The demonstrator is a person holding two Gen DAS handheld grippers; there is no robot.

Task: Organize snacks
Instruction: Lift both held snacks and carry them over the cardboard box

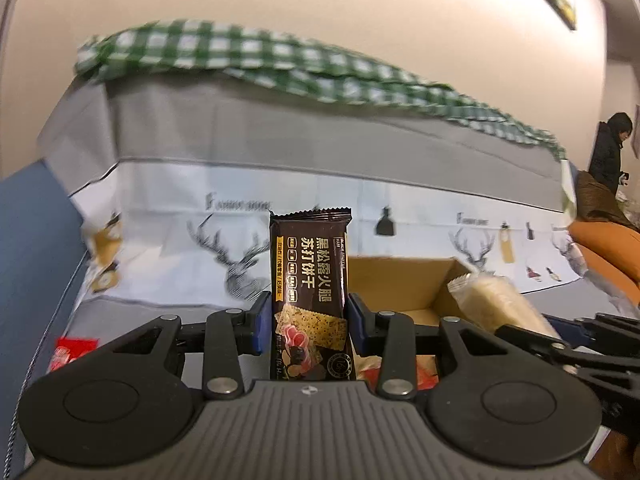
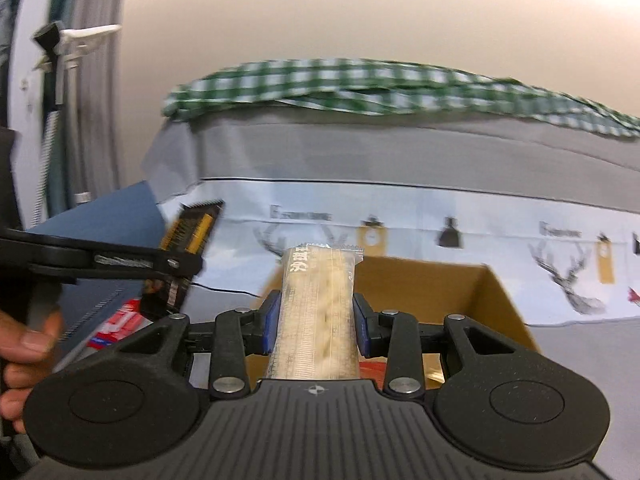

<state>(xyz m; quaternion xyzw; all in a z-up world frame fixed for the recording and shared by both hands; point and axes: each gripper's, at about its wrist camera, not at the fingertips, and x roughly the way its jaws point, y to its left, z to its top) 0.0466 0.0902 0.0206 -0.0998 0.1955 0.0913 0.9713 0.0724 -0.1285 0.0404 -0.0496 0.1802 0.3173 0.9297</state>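
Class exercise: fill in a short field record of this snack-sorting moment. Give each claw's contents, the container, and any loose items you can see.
left claw: shut on dark cracker packet, held upright
right claw: shut on pale snack packet, held upright
container: open cardboard box beyond both claws
loose items: red packet on the surface left of the box
backdrop: deer-print cloth, green checked cloth on top
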